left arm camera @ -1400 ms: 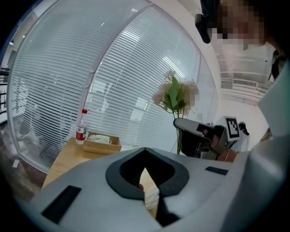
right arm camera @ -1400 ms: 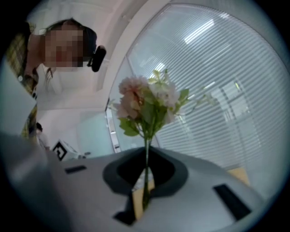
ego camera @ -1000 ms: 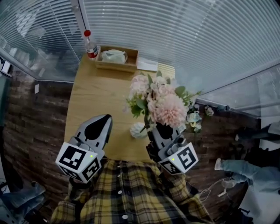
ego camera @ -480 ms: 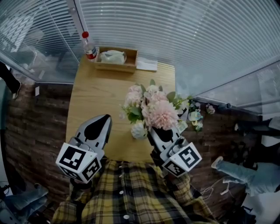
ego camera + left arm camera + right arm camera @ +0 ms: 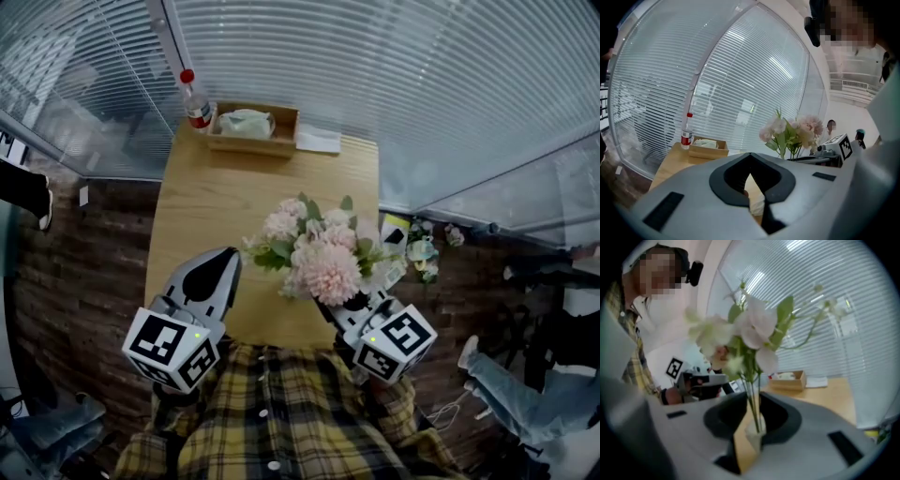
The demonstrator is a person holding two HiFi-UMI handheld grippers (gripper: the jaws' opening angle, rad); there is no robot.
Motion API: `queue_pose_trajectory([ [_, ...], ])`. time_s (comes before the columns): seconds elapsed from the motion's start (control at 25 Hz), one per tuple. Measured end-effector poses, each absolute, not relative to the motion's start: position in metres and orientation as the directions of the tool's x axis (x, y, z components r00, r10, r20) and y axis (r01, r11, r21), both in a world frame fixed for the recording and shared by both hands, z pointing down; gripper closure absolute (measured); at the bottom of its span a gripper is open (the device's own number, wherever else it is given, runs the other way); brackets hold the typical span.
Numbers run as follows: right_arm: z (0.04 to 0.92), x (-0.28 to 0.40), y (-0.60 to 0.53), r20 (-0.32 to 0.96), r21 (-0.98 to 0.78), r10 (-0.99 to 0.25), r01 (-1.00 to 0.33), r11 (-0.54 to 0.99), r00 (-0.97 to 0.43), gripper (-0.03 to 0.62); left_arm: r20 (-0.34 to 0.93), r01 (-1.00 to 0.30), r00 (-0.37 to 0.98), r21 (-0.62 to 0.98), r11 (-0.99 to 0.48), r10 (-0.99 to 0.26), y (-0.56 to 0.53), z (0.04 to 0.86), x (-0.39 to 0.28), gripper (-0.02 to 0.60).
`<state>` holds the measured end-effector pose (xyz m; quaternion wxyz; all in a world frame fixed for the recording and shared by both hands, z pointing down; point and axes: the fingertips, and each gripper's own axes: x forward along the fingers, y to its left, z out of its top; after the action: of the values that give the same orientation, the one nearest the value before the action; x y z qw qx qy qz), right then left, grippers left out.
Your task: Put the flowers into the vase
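Observation:
The bunch of pink and white flowers stands over the near right part of the wooden table. In the right gripper view its thin green stems run down into a small white vase. The stems pass between the jaws of my right gripper, which are opening, with a gap beside the stems. In the head view the blooms hide the vase and the tips of my right gripper. My left gripper hovers to the left of the flowers, shut and empty.
At the table's far edge stand a clear bottle with a red cap, a shallow wooden box and a white paper. Glass walls with blinds surround the table. Small items lie on the floor at the right.
The flowers have come down and nearer to me with the right gripper, and now cover the white vase in the head view. The left gripper has stayed put.

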<state>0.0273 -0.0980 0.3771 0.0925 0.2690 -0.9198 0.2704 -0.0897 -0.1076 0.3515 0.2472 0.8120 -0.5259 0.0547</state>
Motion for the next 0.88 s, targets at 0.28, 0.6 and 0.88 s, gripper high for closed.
queue_pose_trajectory([
  [0.28,0.392,0.029,-0.089,0.398,-0.45,-0.404,-0.559,0.697,-0.824,0.509,0.354,-0.882,0.44,0.346,-0.321,-0.825,-0.104,0.355,-0.089,0.572],
  [0.6,0.4,0.033,-0.076,0.472,-0.405,-0.379,-0.578,0.709,-0.796,0.493,0.352,-0.879,0.446,0.344,-0.33,-0.823,-0.1,0.354,-0.084,0.572],
  [0.88,0.403,0.038,-0.069,0.513,-0.364,-0.391,-0.607,0.706,-0.764,0.477,0.354,-0.873,0.461,0.347,-0.343,-0.814,-0.099,0.355,-0.079,0.572],
])
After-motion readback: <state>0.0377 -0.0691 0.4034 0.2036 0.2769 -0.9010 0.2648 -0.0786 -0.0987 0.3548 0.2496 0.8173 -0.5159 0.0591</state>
